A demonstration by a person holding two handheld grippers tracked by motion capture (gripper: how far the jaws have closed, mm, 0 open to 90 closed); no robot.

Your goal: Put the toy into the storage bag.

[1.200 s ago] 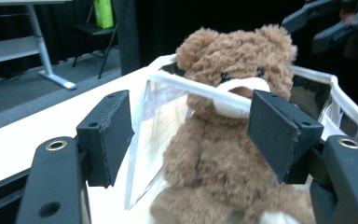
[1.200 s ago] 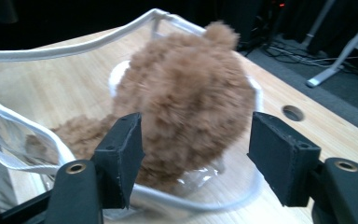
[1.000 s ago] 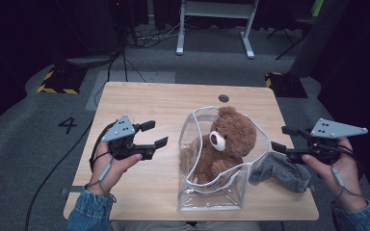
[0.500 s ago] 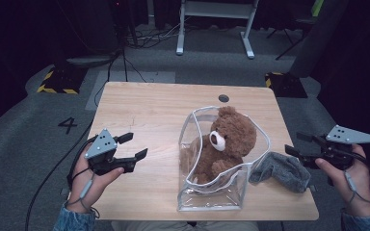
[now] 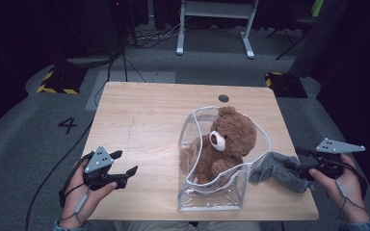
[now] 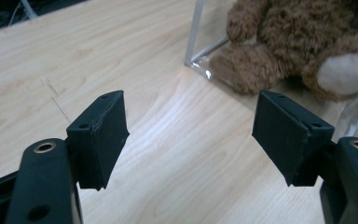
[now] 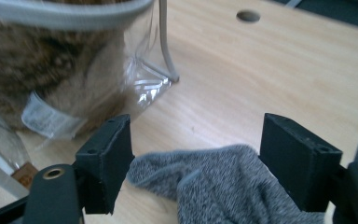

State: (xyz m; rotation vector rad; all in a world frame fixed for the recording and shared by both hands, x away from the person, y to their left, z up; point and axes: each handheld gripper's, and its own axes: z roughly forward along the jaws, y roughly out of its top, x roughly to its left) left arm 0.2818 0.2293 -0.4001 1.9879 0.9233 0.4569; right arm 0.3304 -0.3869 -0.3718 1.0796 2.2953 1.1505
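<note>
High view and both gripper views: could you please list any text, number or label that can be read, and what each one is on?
"4": dark numeral on the grey floor, left of the table.
White tag on the teddy bear, seen through the clear bag: no print can be read; too blurred.

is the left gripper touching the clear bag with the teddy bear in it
Apart. In the high view the left gripper sits well to the side of the clear bag, bare wooden table between them. The left gripper view shows its jaws open over bare wood.
</note>
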